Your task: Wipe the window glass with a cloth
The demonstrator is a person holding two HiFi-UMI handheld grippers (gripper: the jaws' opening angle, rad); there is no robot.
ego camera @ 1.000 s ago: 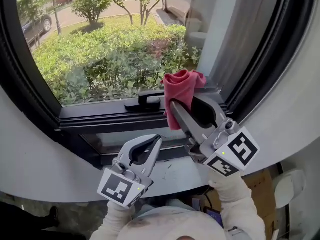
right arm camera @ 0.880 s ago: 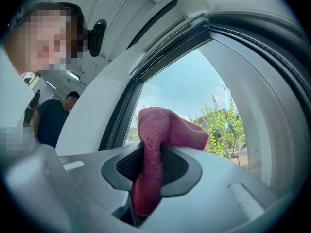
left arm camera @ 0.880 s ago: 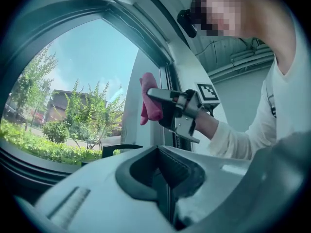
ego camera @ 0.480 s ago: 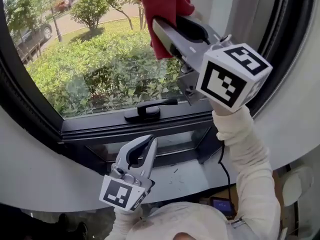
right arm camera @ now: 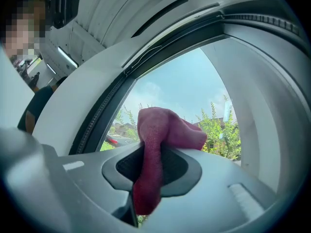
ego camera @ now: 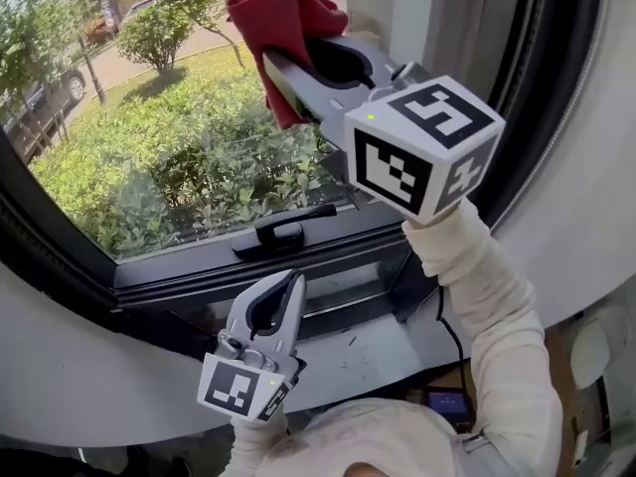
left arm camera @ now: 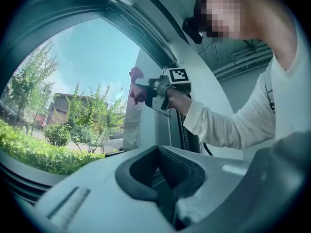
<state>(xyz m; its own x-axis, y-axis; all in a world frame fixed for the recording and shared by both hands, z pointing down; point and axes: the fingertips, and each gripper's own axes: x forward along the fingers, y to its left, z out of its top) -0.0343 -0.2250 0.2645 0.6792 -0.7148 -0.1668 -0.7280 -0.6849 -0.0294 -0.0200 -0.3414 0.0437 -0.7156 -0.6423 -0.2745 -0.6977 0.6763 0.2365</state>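
Right gripper (ego camera: 303, 68) clamps a crumpled red fabric cloth (ego camera: 278, 18), which bunches past the jaw tips to present a pad to the clear window glass (ego camera: 149, 127). Left gripper (ego camera: 288, 291), jaws together and empty, hangs low, seemingly kept clear of the wiping.

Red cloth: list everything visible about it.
The red cloth looks like soft, fuzzy fabric, plain dark red, bunched rather than folded flat. The right claw is shut on it: one tail hangs down between the jaws, and a rounded wad bulges beyond their tips. It is held high before the upper part of the window glass; whether it touches the pane cannot be told. Nothing else touches it.
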